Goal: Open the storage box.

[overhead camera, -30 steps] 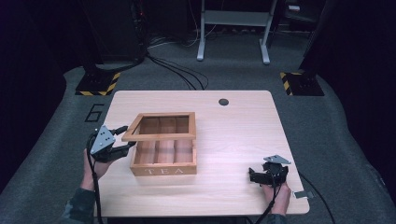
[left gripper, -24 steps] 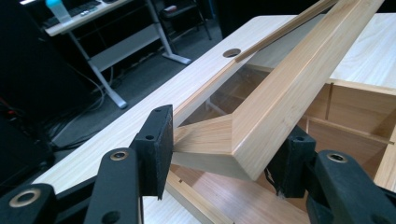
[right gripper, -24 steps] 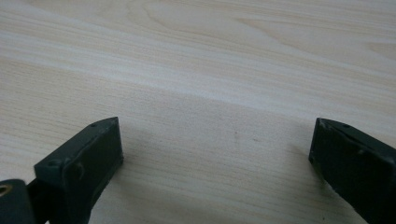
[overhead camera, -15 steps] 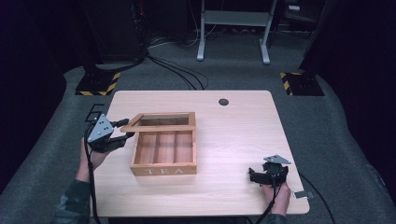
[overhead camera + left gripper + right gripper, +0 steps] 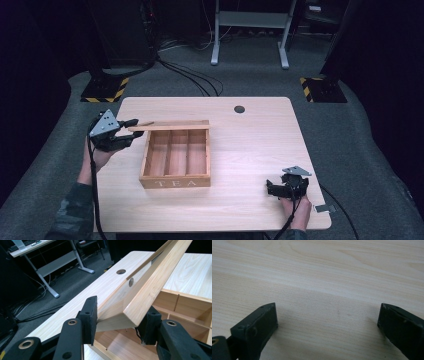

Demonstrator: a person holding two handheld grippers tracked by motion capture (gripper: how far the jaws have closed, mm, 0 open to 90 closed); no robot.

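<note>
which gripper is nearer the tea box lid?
Left. The left gripper is at the lid of the tea box, jaws closed on its left corner. The right gripper rests open on the table, off to the box's right, apart from it.

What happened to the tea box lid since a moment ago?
The left gripper closed its fingers on the corner of the lid and swung it up and back, so the tea box now stands open, showing its compartments. The box itself stayed where it was on the table. The right gripper stayed open, resting near the front edge.
</note>
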